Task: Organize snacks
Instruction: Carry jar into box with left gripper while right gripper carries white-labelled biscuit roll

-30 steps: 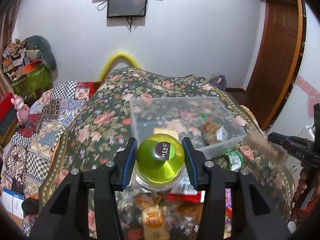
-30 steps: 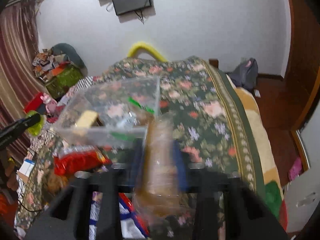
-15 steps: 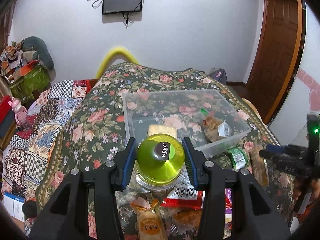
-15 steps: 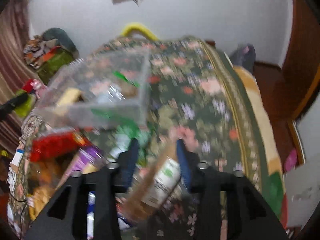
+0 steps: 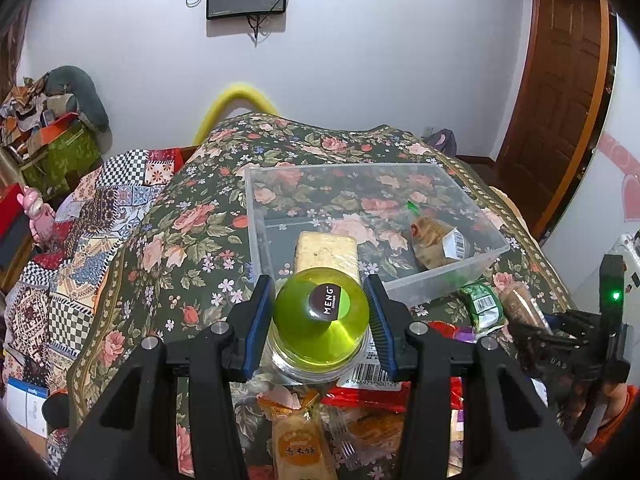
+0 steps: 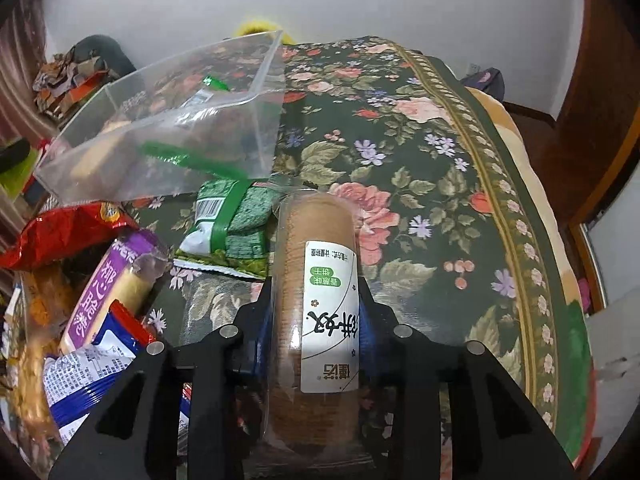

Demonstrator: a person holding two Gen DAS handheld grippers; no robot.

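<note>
Status: the sorting is partly done. The clear bin (image 5: 486, 258) stands on the floral bedspread (image 5: 168, 240) just ahead of the left tongs (image 5: 322, 316). Two items already lie inside it: a pale flat biscuit pack (image 5: 326, 250) straight ahead of the left tongs, and a brown wrapped snack (image 5: 438, 240) ahead and to their right. The rest of the bin floor shows bare.

Left tongs: clamped on a jar with a green lid (image 5: 320, 314), both blue pads against the lid's sides. The jar sits short of the bin's near wall, so it is judged not yet placed.

Right tongs (image 6: 316, 320): their jaws have just been closing, and they now stand pressed on a sleeve of round brown biscuits (image 6: 316, 280) with a white label, which runs forward between the jaws and beyond them. The sleeve is outside the bin; the bin's near corner lies ahead and to the left of these tongs.

Remaining, as far as can be seen:
- a green packet (image 6: 228, 220), just left of the sleeve's far end, touching or nearly touching it;
- a purple-labelled pack (image 6: 108, 284) and a red bag (image 6: 64, 232), further left;
- a blue-and-white packet (image 6: 88, 376), near the left finger's base;
- orange wrapped biscuits (image 5: 298, 444), below the left tongs.

Judgement: early stage; two items stored, two in the grip, and a loose pile still to move.
</note>
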